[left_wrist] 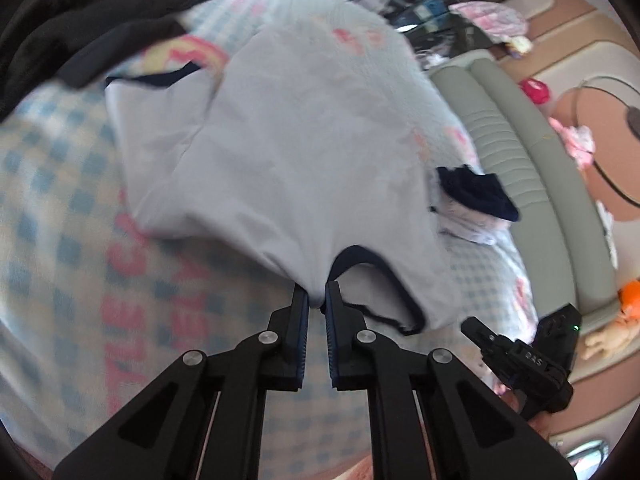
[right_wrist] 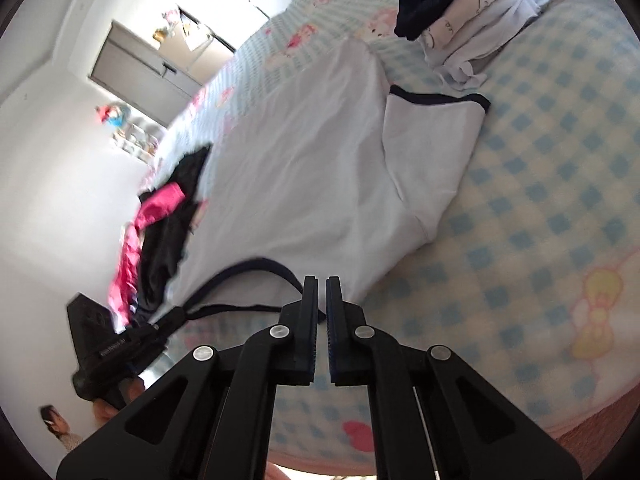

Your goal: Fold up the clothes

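A white T-shirt (left_wrist: 296, 136) with navy trim at collar and sleeves lies spread on a blue-and-cream checked blanket (left_wrist: 60, 216). My left gripper (left_wrist: 317, 295) is shut on the shirt's near edge, just left of the collar (left_wrist: 360, 252), with pale cloth bunched between its pads. In the right wrist view the same T-shirt (right_wrist: 304, 168) stretches away, one sleeve (right_wrist: 432, 128) folded out to the right. My right gripper (right_wrist: 322, 286) is shut on the near hem beside the collar trim (right_wrist: 256, 264). The left gripper (right_wrist: 176, 314) shows at the lower left, pinching the collar's other side.
A heap of black and pink clothes (left_wrist: 80, 20) lies at the far side of the bed (right_wrist: 160, 220). A small stack of folded garments topped by a navy piece (left_wrist: 476, 196) sits near the grey padded bed edge (left_wrist: 520, 152). A doll (left_wrist: 616, 320) lies beyond it.
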The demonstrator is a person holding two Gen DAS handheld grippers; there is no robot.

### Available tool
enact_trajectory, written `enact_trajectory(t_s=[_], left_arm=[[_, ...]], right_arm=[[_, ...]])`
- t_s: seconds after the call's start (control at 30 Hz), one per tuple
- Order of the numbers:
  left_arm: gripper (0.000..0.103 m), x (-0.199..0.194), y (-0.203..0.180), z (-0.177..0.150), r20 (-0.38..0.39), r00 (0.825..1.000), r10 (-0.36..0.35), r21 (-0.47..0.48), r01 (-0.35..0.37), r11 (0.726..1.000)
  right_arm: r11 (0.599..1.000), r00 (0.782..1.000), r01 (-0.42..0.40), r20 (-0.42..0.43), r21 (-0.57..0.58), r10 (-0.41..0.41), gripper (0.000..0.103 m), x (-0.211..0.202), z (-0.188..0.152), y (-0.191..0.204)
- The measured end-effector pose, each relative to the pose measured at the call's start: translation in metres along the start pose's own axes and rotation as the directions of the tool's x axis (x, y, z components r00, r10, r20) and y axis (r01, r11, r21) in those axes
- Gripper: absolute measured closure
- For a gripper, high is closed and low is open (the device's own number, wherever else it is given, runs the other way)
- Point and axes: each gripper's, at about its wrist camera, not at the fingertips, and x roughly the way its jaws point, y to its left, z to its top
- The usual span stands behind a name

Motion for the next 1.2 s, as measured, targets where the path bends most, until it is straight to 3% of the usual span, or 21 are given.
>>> enact_trajectory(t_s=[0.13, 0.2, 0.23, 0.27, 0.33, 0.4, 0.53, 0.6, 0.67, 0.77, 0.87, 1.0, 1.03, 1.07, 1.13, 1.17, 1.2], left_arm=[[0.093, 0.014, 0.017, -0.011, -0.063, 0.998, -0.01, -0.077, 0.005, 0.997], [0.082, 0.019, 0.018, -0.019, -0.117, 0.993, -0.029, -0.063, 0.022, 0.998], [0.069, 0.022, 0.017, -0.023, -0.139, 0.99, -0.026, -0.051, 0.019, 0.999], [0.065, 0.023, 0.017, -0.026, -0.143, 0.99, -0.018, -0.041, 0.012, 0.999], [0.065, 0.021, 0.019, -0.026, -0.123, 0.992, -0.027, -0.053, 0.021, 0.998], [0.063, 0.017, 0.026, -0.022, -0.083, 0.995, -0.054, -0.1, 0.045, 0.994], [0.055, 0.011, 0.039, -0.007, -0.013, 0.992, -0.125, -0.189, 0.12, 0.975], [0.049, 0.011, 0.044, -0.001, 0.017, 0.985, -0.17, -0.226, 0.169, 0.959], [0.045, 0.018, 0.047, 0.007, 0.033, 0.98, -0.194, -0.253, 0.196, 0.947], [0.047, 0.035, 0.047, 0.018, 0.036, 0.981, -0.189, -0.274, 0.191, 0.942], [0.047, 0.052, 0.037, 0.025, 0.03, 0.977, -0.211, -0.258, 0.212, 0.943], [0.047, 0.068, 0.029, 0.028, -0.02, 0.99, -0.14, -0.202, 0.133, 0.97], [0.053, 0.067, 0.029, 0.028, -0.015, 0.991, -0.13, -0.194, 0.125, 0.973], [0.067, 0.067, 0.028, 0.028, -0.011, 0.993, -0.12, -0.185, 0.116, 0.976], [0.08, 0.063, 0.026, 0.027, -0.015, 0.996, -0.087, -0.15, 0.084, 0.985], [0.087, 0.062, 0.024, 0.026, -0.022, 0.997, -0.072, -0.129, 0.068, 0.989], [0.089, 0.063, 0.018, 0.025, -0.033, 0.998, -0.059, -0.099, 0.056, 0.994]], right_arm=[[0.998, 0.999, -0.014, -0.033, 0.06, 0.016, 0.096, 0.006, -0.008, -0.016], [0.997, 0.999, 0.002, -0.036, 0.079, 0.001, 0.081, 0.006, -0.012, -0.023], [0.996, 0.999, 0.013, -0.039, 0.088, -0.01, 0.078, 0.007, -0.013, -0.027], [0.994, 0.999, 0.019, -0.044, 0.104, -0.015, 0.074, 0.008, -0.013, -0.031], [0.987, 0.999, 0.012, -0.05, 0.163, -0.004, 0.072, 0.012, -0.013, -0.04], [0.98, 0.998, -0.009, -0.053, 0.199, 0.02, 0.06, 0.02, -0.012, -0.042], [0.976, 0.995, -0.074, -0.055, 0.203, 0.086, 0.057, 0.032, -0.007, -0.034], [0.978, 0.995, -0.084, -0.045, 0.191, 0.094, 0.04, 0.037, -0.001, -0.03], [0.979, 0.996, -0.072, -0.039, 0.189, 0.08, 0.038, 0.048, 0.004, -0.028], [0.981, 0.998, -0.034, -0.053, 0.192, 0.045, 0.039, 0.068, 0.011, -0.027], [0.99, 0.998, -0.024, -0.048, 0.141, 0.031, 0.05, 0.077, 0.016, -0.017], [0.998, 0.999, 0.003, -0.053, 0.067, 0.001, 0.053, 0.088, 0.022, -0.006], [0.997, 0.998, 0.004, -0.059, 0.079, 0.0, 0.053, 0.091, 0.021, -0.008], [0.996, 0.998, 0.006, -0.064, 0.092, 0.0, 0.054, 0.093, 0.021, -0.011], [0.996, 0.998, 0.016, -0.067, 0.082, -0.01, 0.072, 0.094, 0.02, -0.013], [0.997, 0.997, 0.035, -0.071, 0.063, -0.03, 0.088, 0.094, 0.019, -0.012], [0.997, 0.996, 0.053, -0.077, 0.054, -0.048, 0.096, 0.092, 0.019, -0.012]])
